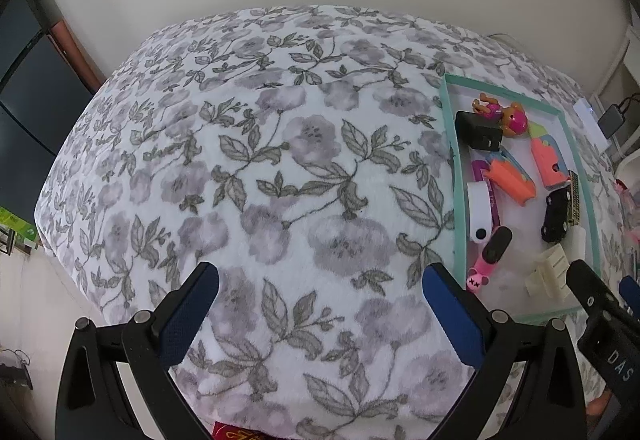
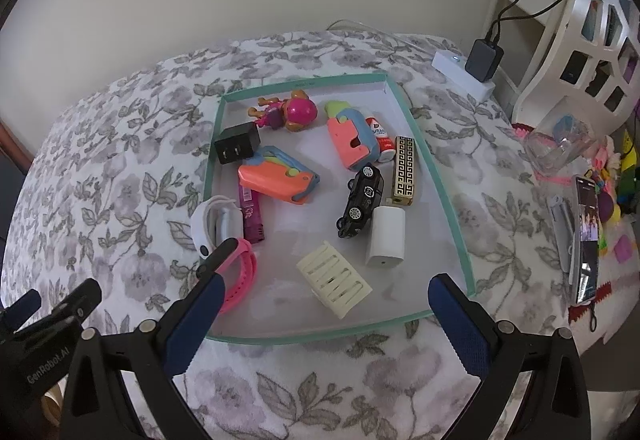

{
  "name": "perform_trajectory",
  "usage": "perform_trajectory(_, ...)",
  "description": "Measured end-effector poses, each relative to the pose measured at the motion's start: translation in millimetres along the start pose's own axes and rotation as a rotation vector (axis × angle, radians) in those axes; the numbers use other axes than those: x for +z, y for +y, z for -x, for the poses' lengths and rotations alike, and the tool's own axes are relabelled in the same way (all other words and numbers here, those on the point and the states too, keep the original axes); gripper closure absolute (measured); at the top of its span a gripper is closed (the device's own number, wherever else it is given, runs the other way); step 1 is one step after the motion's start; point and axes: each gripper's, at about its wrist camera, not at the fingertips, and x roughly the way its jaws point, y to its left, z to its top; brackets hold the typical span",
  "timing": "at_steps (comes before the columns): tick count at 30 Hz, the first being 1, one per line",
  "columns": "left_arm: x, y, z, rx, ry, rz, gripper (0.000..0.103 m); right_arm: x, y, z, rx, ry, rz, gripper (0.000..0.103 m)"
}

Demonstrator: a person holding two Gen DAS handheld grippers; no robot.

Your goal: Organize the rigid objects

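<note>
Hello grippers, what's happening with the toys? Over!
Left gripper open, empty, over blanket. Right gripper open, empty, near tray. Toys inside tray. Nothing blocking.

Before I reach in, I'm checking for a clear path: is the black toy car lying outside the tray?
No, the black toy car sits inside the tray, beside the white block.

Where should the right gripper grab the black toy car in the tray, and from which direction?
Grip the black toy car across its narrow body, on the two long sides, coming down from above. It lies lengthwise, nearly touching the white cylinder and gold lighter, so the right gripper probably needs its fingers turned.
</note>
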Motion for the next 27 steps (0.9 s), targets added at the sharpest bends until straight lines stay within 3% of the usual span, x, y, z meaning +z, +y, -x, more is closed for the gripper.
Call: perform_trajectory(27, -9, 14, 23, -0.019, -0.079, 0.044, 0.001, -12, 3, 24, 0.010, -0.049, 0.027, 0.000)
